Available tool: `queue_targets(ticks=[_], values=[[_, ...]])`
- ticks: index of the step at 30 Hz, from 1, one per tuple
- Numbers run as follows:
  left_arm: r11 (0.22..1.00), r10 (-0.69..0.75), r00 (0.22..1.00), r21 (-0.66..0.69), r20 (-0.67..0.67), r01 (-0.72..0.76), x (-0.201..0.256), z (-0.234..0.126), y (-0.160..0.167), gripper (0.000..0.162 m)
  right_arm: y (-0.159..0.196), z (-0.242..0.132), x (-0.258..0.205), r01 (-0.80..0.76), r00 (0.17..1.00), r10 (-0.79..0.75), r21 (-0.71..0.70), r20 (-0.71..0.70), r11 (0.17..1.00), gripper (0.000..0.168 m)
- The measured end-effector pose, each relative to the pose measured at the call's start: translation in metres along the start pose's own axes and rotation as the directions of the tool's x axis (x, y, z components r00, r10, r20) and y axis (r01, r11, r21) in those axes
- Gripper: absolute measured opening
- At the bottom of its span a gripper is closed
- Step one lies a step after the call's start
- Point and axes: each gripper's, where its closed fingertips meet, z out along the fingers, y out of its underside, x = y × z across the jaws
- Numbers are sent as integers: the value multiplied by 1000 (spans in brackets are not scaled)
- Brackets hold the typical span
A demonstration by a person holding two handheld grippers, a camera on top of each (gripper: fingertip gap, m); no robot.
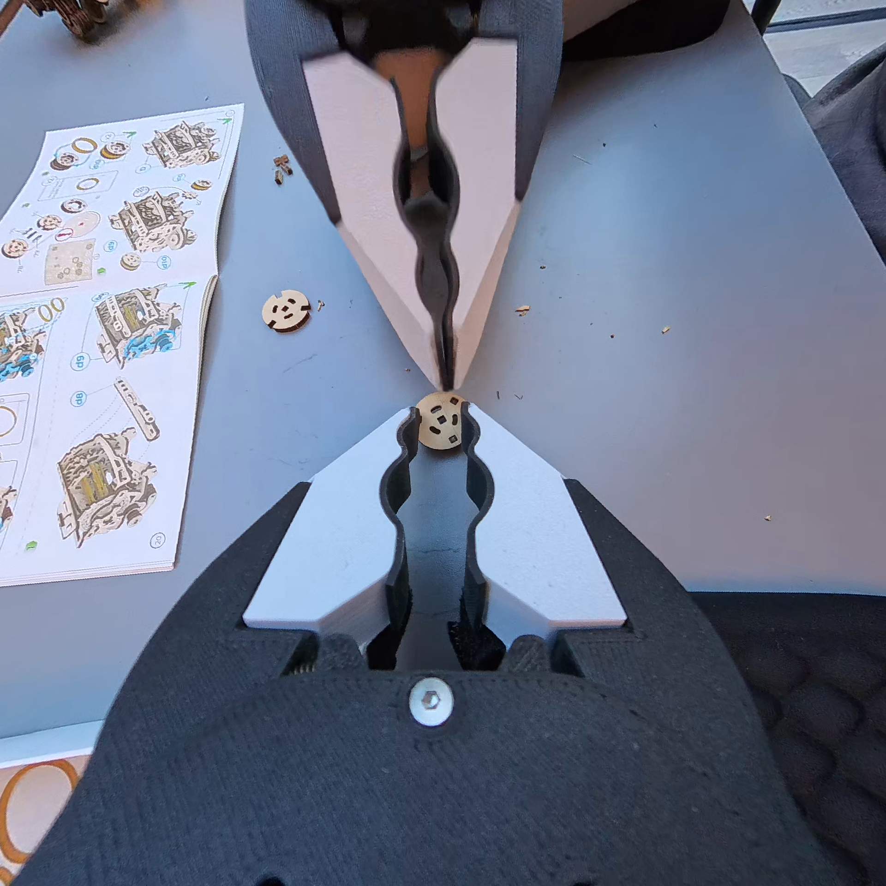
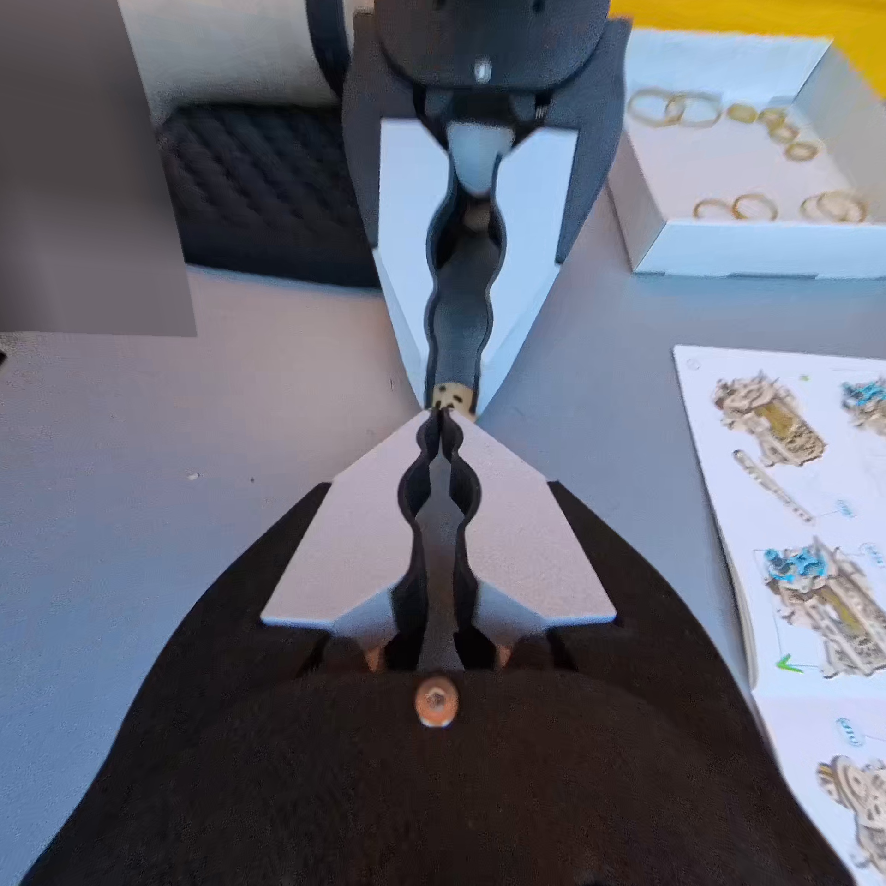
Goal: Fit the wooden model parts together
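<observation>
My left gripper [image 1: 440,413] is shut on a small round wooden disc [image 1: 440,427] with little cut-out holes, pinched by its edges between the fingertips above the grey table [image 1: 671,335]. My right gripper [image 1: 447,383] points straight at it from the far side. Its jaws are shut and its tips touch the disc's top edge. In the right wrist view the right gripper [image 2: 440,419] meets the disc [image 2: 450,397], which the left gripper [image 2: 453,403] holds. Whether the right tips pinch anything tiny I cannot tell.
A second slotted wooden disc [image 1: 286,311] lies on the table to the left. An open instruction booklet [image 1: 110,311] lies beyond it, also in the right wrist view [image 2: 815,551]. A white box [image 2: 728,249] holds several rings. Wood scraps [image 1: 282,168] and a part-built model [image 1: 76,19] lie farther off. The grippers are tip to tip, or close to it.
</observation>
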Motion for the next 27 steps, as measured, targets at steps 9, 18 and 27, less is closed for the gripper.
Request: queue_targets(ticks=[9, 18, 27], values=[[1000, 0, 1000, 0, 1, 0, 0, 0, 0, 16, -7, -3, 0, 37, 999, -36, 21, -10, 999, 0], [1000, -1, 1000, 0, 4, 1, 0, 0, 0, 16, -2, -4, 3, 8, 1000, -8, -5, -7, 1000, 0], [996, -81, 997, 33, 11, 80, -7, -20, 2, 37, -3, -15, 12, 75, 995, -72, 39, -68, 996, 2]])
